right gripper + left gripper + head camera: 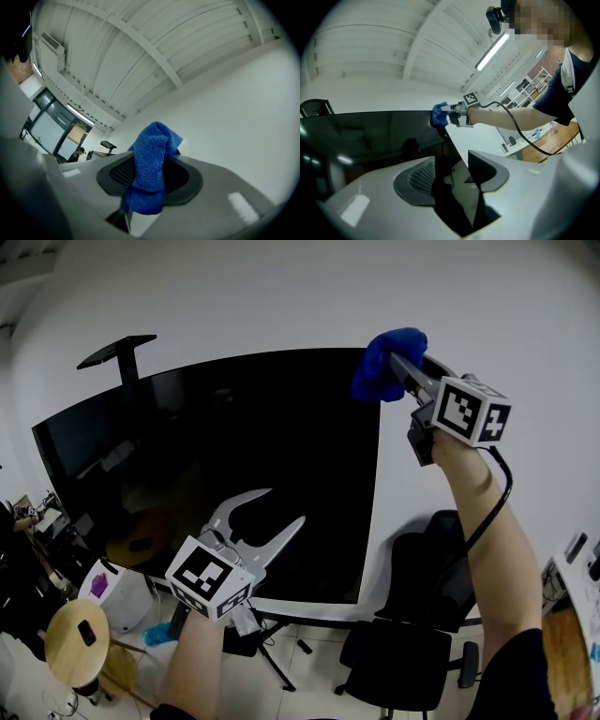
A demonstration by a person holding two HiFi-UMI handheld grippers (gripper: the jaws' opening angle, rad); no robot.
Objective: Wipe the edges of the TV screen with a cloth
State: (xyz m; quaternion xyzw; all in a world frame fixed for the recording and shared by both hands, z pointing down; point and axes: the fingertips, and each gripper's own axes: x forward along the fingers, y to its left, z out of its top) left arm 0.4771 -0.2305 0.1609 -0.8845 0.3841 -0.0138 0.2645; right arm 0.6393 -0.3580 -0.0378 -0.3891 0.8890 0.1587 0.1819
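As the cloth (379, 369) is clenched in the right gripper (392, 364) at the top right corner of the TV screen (234, 456), it should be drawn flat along the edge, with the empty left gripper (272, 514) held clear, jaws apart.

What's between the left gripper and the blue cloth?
Just the black TV screen. The head view shows it stretching from the left gripper up to the cloth at its top right corner.

At centre, blue cloth (151, 159) pinched tight by right gripper (150, 176), top fold bulging toward 12 o'clock, tail hanging toward 6. White wall (243, 103) from 1 to 4 o'clock; ribbed ceiling (117, 51) at 11; windows (47, 122) and distant person (80, 153) at 9.
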